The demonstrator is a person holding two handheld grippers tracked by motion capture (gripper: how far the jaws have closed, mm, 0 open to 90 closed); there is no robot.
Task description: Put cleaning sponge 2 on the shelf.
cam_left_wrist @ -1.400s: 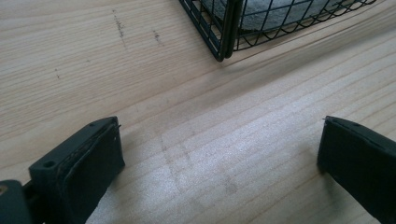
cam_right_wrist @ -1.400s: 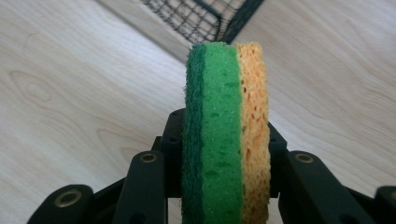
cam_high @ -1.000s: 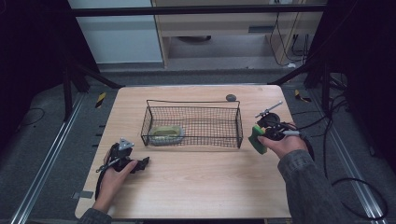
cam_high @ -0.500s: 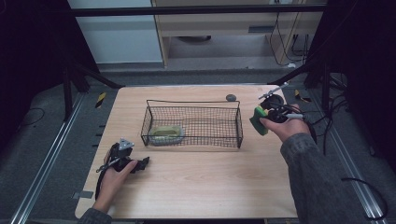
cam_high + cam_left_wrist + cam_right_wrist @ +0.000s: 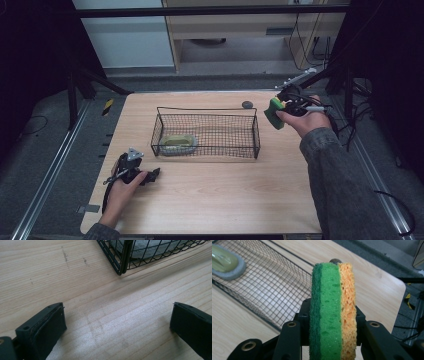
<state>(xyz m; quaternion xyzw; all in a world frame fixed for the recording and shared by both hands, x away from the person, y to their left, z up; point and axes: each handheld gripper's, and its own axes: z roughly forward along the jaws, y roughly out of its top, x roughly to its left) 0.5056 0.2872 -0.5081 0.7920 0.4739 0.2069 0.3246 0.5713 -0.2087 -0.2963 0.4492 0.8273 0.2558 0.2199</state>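
Right gripper (image 5: pixel 278 112): jaws pinch a sponge (image 5: pixel 333 307) between them, green scouring face on one side, orange foam on the other; sponge stands on edge, its long axis running up out of the jaws and away from the hand; held in the air, off the table (image 5: pixel 210 200), at the far right part of it.

Wire basket (image 5: pixel 206 131): lies ahead of and below the held sponge, toward the person's left as the right gripper points; in the right gripper view the mesh floor spreads to the left of the sponge, the near end wall just short of it. Basket's long axis runs across the table, so the sponge comes at it from one short end. A pale green pad with a grey rim (image 5: pixel 176 142) already lies inside, at the end farthest from the right gripper; the near end of the floor is bare.

Small dark round thing (image 5: pixel 247 104) on the table beside the basket's far corner, near the sponge; cannot tell what it is.

Left gripper (image 5: pixel 140 172): jaws spread wide, nothing between them; resting low over bare wood, a corner of the basket ahead of it in the left gripper view.

Judgement: right hand is the working hand; sponge looks bound for the basket; the move turns on carrying it leftward over the end wall, high enough to clear the rim, before letting go.
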